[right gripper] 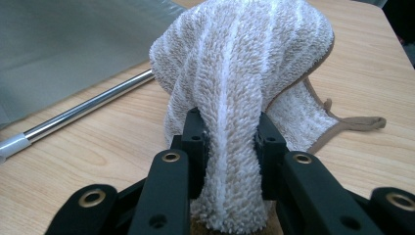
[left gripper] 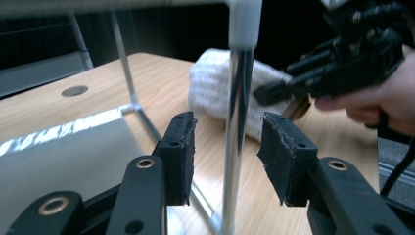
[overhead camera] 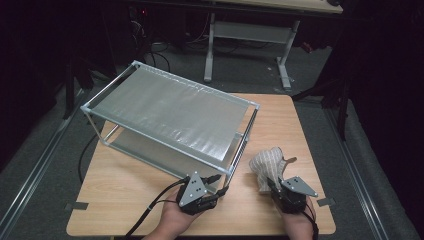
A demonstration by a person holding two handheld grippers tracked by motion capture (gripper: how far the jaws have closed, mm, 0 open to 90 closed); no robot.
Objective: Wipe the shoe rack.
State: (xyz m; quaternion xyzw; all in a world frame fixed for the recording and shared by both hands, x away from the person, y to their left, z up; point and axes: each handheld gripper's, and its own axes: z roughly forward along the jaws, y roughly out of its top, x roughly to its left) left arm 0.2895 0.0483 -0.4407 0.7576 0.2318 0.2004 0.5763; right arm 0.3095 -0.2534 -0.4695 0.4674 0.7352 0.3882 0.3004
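A two-tier rack (overhead camera: 170, 112) with a metal frame and grey fabric shelves stands at an angle on the wooden table (overhead camera: 125, 200). My left gripper (overhead camera: 222, 191) (left gripper: 232, 147) is open at the rack's near corner. The upright corner post (left gripper: 241, 83) stands between its pads without touching either. A white and beige striped towel (overhead camera: 267, 165) (right gripper: 240, 63) (left gripper: 210, 83) is bunched on the table to the right of the rack. My right gripper (overhead camera: 274, 187) (right gripper: 227, 142) is shut on a hanging fold of it. The left gripper view shows that gripper (left gripper: 269, 92) beyond the post.
The rack covers the table's left and middle parts. A chrome bottom rail (right gripper: 83, 110) runs close to the towel. A round hole (left gripper: 74, 90) sits in the tabletop. Behind the table stands a desk with white legs (overhead camera: 210, 45), with cables on the floor.
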